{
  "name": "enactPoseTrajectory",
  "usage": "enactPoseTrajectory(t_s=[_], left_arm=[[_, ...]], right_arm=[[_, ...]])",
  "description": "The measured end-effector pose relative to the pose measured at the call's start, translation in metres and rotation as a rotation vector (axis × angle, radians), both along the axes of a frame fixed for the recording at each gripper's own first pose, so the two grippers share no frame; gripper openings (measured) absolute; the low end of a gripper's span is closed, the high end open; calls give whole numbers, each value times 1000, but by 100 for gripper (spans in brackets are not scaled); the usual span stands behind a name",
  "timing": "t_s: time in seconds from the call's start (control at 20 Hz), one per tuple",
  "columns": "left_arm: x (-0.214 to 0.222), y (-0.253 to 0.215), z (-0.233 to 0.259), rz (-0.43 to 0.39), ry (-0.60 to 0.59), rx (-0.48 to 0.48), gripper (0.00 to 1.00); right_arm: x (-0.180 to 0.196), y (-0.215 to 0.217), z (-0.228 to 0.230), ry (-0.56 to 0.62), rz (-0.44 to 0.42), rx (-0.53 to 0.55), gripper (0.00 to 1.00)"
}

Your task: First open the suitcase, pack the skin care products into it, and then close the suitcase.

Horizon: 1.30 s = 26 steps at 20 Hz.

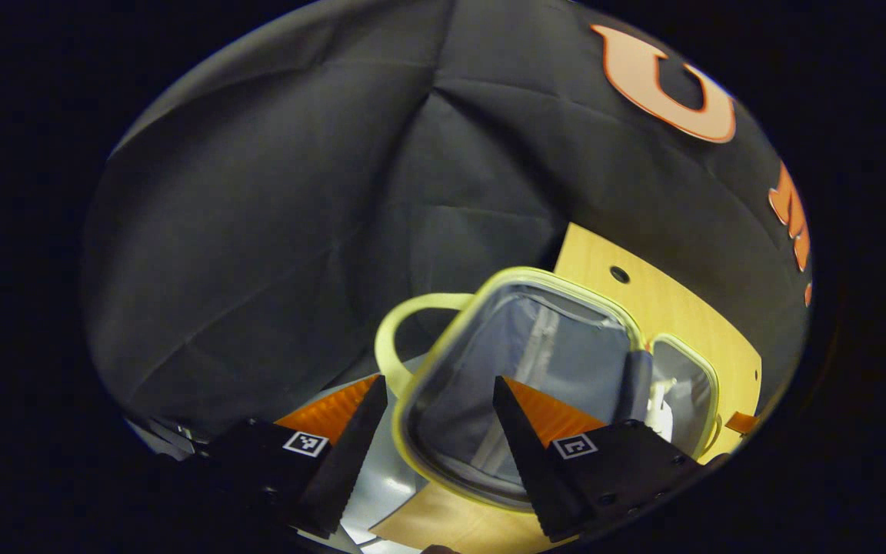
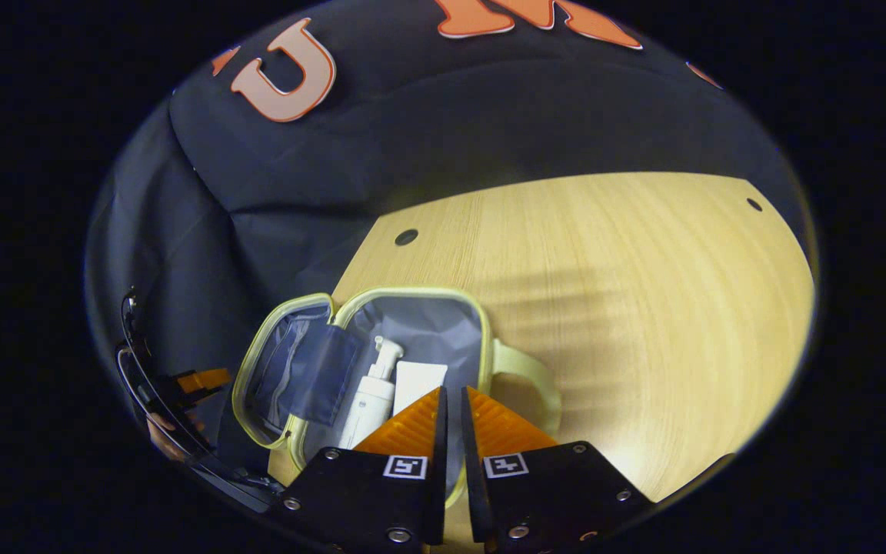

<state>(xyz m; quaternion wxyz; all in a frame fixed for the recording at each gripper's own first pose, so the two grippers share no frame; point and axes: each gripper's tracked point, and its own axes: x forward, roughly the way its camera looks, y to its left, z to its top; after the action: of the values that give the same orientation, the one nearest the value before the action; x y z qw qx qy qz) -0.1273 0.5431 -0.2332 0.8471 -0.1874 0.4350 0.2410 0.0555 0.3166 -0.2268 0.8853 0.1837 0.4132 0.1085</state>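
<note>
Partly hidden — suitcase (image 2: 412,331) contents, behind jaws

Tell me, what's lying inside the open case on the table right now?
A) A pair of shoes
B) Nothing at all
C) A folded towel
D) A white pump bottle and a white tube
D: in the right gripper view, the open case holds a white pump bottle with a white tube beside it.

The right claw (image 2: 452,400) hides the lower ends of the pump bottle (image 2: 368,400) and tube (image 2: 418,379).
</note>
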Motion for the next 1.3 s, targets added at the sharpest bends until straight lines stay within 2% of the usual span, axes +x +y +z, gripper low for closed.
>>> enactPoseTrajectory(t_s=[0.15, 0.2, 0.25, 0.3, 0.35, 0.4, 0.45, 0.5, 0.55, 0.6, 0.65, 0.7, 0.75, 0.8, 0.9, 1.0, 1.1, 1.2, 1.25, 1.3], left_arm=[[0, 34, -4, 86, -25, -39, 93], [5, 44, -4, 116, -46, -63, 97], [8, 52, -3, 149, -66, -89, 93], [11, 59, -1, 179, -95, -125, 93], [16, 66, -2, 206, -119, -158, 88], [18, 69, -8, 234, -144, -180, 93], [19, 74, -13, 267, -148, -208, 93], [20, 72, -22, 302, -163, -251, 93], [21, 74, -24, 345, -178, -302, 93], [22, 78, -27, 379, -195, -333, 89], [25, 82, -29, 402, -220, -382, 93], [28, 77, -34, 422, -231, -441, 93], [31, 73, -37, 452, -246, -505, 88], [32, 74, -43, 486, -251, -553, 93], [25, 78, -48, 507, -238, -590, 93], [28, 74, -56, 497, -213, -604, 78], [19, 78, -57, 516, -177, -568, 74], [19, 75, -55, 516, -175, -589, 38], [21, 72, -61, 513, -159, -584, 39], [9, 80, -40, 502, -147, -582, 38]], right_arm=[[5, -34, 18, -59, -40, -37, 20], [7, -44, 23, -76, -55, -46, 25], [8, -50, 27, -95, -71, -51, 28], [10, -59, 33, -115, -89, -61, 35], [12, -66, 38, -134, -102, -62, 41], [14, -71, 44, -159, -112, -58, 47], [17, -75, 51, -186, -123, -54, 51], [19, -81, 56, -204, -133, -59, 58], [20, -86, 59, -219, -143, -66, 61], [22, -93, 62, -234, -154, -79, 69], [21, -98, 67, -251, -161, -87, 71], [21, -104, 71, -266, -172, -99, 77], [21, -111, 77, -280, -182, -112, 80], [21, -121, 82, -301, -203, -134, 85], [21, -138, 91, -336, -238, -169, 89], [21, -151, 99, -351, -268, -184, 89], [19, -166, 106, -367, -298, -197, 89], [16, -180, 113, -381, -322, -213, 89], [13, -187, 115, -388, -334, -226, 90], [12, -193, 119, -396, -344, -234, 90]])
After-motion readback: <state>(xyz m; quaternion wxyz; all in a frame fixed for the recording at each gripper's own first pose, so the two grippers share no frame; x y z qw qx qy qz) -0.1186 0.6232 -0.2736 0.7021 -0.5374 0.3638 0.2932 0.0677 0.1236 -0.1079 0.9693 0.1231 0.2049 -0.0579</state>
